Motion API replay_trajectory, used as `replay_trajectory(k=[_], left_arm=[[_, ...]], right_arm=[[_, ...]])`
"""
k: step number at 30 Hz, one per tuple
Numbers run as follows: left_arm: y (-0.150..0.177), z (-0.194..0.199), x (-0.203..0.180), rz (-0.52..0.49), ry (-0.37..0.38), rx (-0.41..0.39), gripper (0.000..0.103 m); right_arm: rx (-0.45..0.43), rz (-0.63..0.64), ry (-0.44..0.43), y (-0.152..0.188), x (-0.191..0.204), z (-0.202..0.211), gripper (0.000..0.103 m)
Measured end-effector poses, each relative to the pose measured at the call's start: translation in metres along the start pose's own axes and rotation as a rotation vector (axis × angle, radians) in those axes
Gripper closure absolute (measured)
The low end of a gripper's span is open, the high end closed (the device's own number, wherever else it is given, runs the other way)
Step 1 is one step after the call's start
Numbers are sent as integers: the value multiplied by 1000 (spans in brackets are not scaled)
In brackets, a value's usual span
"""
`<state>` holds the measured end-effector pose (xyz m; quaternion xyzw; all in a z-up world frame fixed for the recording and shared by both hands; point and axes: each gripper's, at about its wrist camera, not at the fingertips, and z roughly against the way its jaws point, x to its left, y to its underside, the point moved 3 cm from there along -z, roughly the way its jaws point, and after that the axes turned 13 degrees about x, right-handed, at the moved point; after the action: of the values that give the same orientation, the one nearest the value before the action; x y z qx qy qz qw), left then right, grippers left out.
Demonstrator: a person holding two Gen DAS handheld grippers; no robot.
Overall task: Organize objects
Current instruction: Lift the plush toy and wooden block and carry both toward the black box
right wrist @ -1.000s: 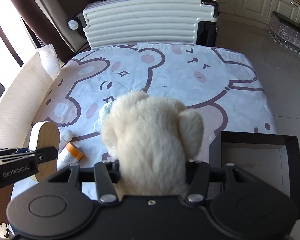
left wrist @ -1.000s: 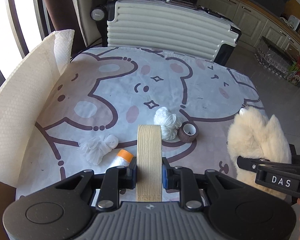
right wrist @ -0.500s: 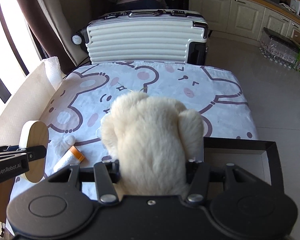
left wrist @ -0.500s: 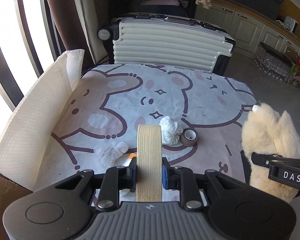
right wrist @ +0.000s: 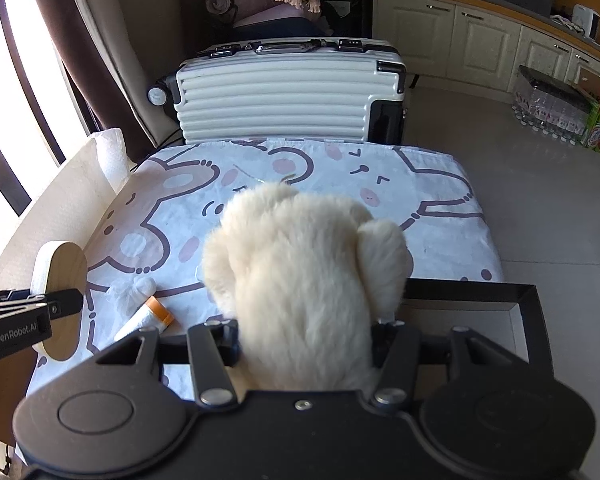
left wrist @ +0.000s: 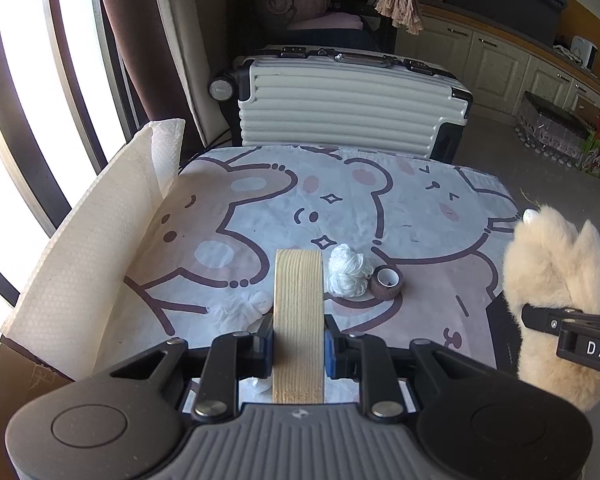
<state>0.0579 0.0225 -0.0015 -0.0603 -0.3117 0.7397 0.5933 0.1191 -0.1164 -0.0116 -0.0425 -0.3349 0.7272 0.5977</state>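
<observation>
My left gripper (left wrist: 299,344) is shut on a round wooden disc (left wrist: 299,312), held on edge above the near side of the table; the disc also shows in the right wrist view (right wrist: 62,288). My right gripper (right wrist: 306,344) is shut on a cream plush toy (right wrist: 304,272), held above the table's near right side; the toy shows at the right of the left wrist view (left wrist: 556,288). On the bear-print cloth (left wrist: 340,208) lie a white yarn ball (left wrist: 346,276), a brown tape roll (left wrist: 387,282), a crumpled white cloth (left wrist: 240,312) and an orange-capped white tube (right wrist: 144,318).
A black open box (right wrist: 516,312) sits at the table's near right corner. A white paper sheet (left wrist: 100,240) stands along the left edge. A white ribbed suitcase (left wrist: 348,100) stands behind the table. Cabinets and boxes line the right wall.
Both grippers have risen and pulled back from the table with their loads, so the table looks smaller. The tube has slipped from the left wrist view.
</observation>
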Motion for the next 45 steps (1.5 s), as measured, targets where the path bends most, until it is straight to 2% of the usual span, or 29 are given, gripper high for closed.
replay_trajectory(k=[14,21,31,45], left_arm=[[1,-1,3,6,-7,-5,79],[-2,-9,-11,-6,21,4,79],[-8,-12,-47,-58,65,8,79],[-5,-3,-108,-131,138,-7,79]], right_arm=[[-14,27,-12,0,5,4,50],[-17,35,-11,0,0,1,50],[-11,-30,38,2,-40,2,50],[-23,-115,100,13,-100,22,50]])
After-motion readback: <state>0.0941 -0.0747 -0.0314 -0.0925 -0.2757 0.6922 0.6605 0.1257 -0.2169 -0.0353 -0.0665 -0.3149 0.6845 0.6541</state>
